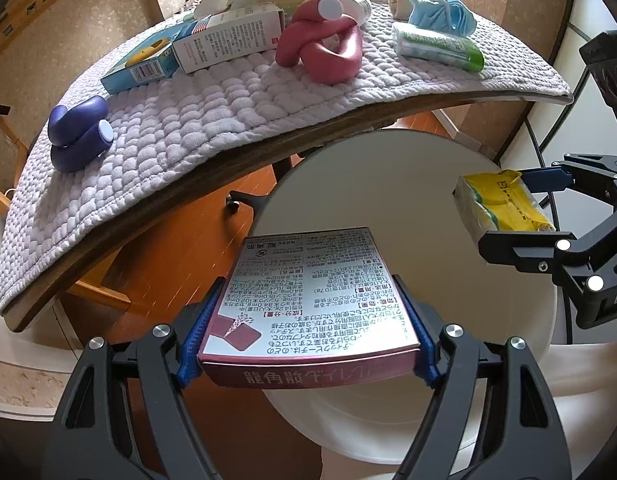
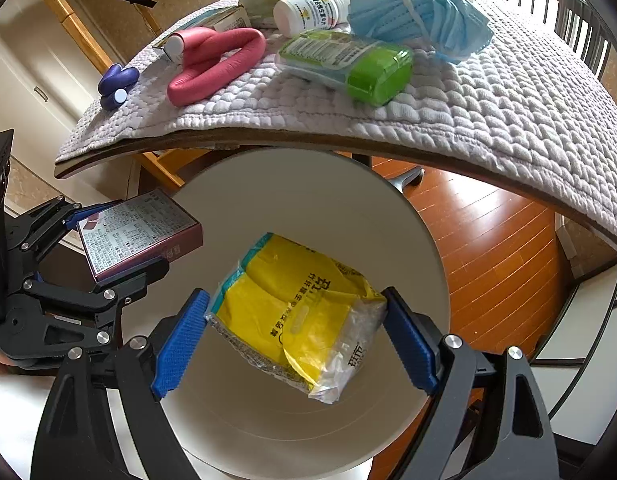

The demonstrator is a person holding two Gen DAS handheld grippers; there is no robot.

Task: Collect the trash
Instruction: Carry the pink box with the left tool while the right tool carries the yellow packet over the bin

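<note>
Two grippers hang over our white bin (image 2: pixel 316 184). On the left, our left gripper (image 1: pixel 308 320) clamps a maroon box (image 1: pixel 312 296) of Japanese text, reading 龍角散ダイレクト. On the right, our right gripper (image 2: pixel 296 336) pinches a yellow tissue pack (image 2: pixel 300 312), its writing unclear.

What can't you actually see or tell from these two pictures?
- Bin bottom: right wrist view, hidden by the yellow packet in the right gripper.
- Bin's near rim: left wrist view, covered by the maroon box in the left gripper.
- Items at the table's far side: cut off by the top edge.
</note>
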